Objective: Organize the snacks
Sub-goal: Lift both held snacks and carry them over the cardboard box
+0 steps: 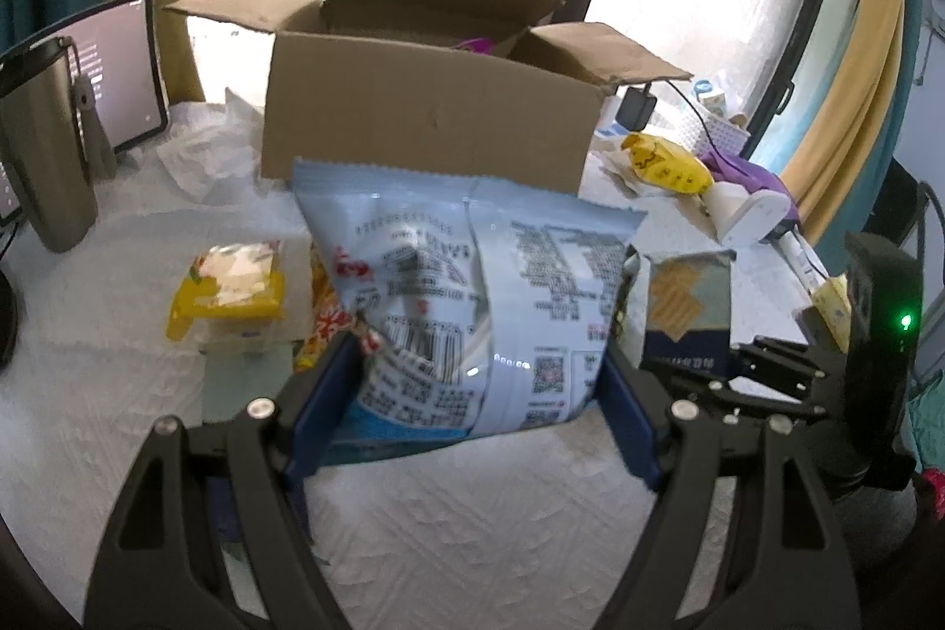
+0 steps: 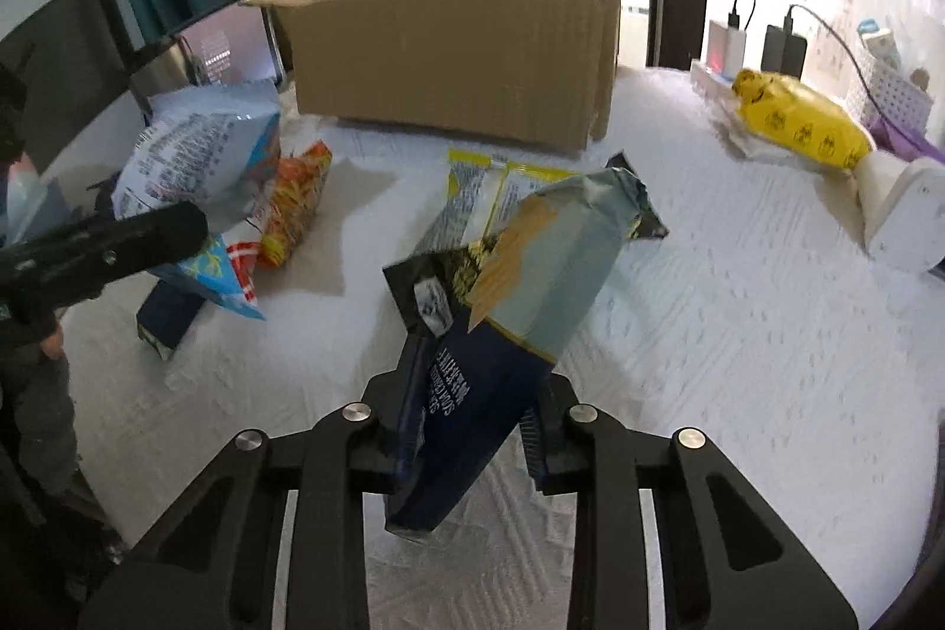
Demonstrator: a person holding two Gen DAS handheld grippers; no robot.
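My left gripper (image 1: 478,405) is shut on a light blue snack bag (image 1: 472,293), held upright above the white cloth in front of the open cardboard box (image 1: 425,122). The bag also shows at the left of the right wrist view (image 2: 201,152). My right gripper (image 2: 466,429) is shut on a dark blue and grey cracker pack (image 2: 520,287), tilted to the right above the table. That pack shows in the left wrist view (image 1: 688,311). The box (image 2: 455,51) stands at the back, flaps open.
A yellow-lidded cup snack (image 1: 227,296) and an orange-red bag (image 2: 292,205) lie on the cloth, with a yellow-white pack (image 2: 478,193) behind the cracker pack. A yellow bag (image 2: 797,122), chargers (image 2: 782,51), a white basket (image 2: 886,98), a metal flask (image 1: 44,146) and a tablet (image 1: 118,69) ring the table.
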